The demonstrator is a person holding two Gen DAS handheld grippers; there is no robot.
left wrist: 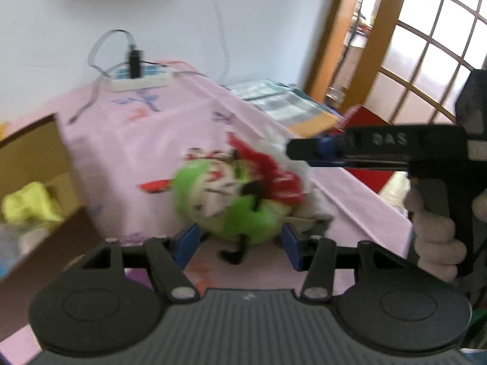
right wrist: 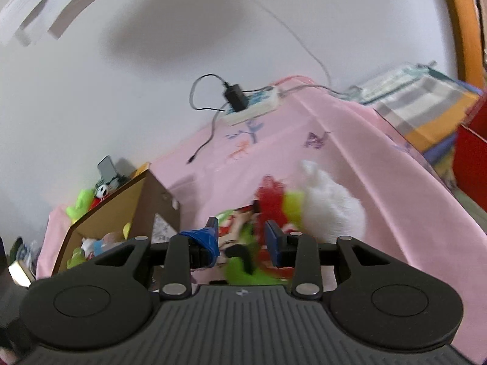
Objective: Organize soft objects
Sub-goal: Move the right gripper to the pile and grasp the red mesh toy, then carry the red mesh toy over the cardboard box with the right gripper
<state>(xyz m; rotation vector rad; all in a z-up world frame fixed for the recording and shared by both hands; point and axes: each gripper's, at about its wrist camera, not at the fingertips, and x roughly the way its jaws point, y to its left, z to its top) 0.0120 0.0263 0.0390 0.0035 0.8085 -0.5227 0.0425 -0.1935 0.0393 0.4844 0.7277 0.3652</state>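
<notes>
A green, red and white plush toy lies on the pink bedsheet. My left gripper stands open with its blue pads on either side of the toy's lower end. In the right wrist view the same toy sits between the pads of my right gripper, which looks closed on it. A white fluffy plush lies just right of it. The right gripper also shows in the left wrist view, coming in from the right. An open cardboard box with several plush toys stands at the left.
A white power strip with a black adapter and cables lies at the far end of the bed by the wall. Folded striped blankets and a red box are at the right. More toys lie behind the cardboard box.
</notes>
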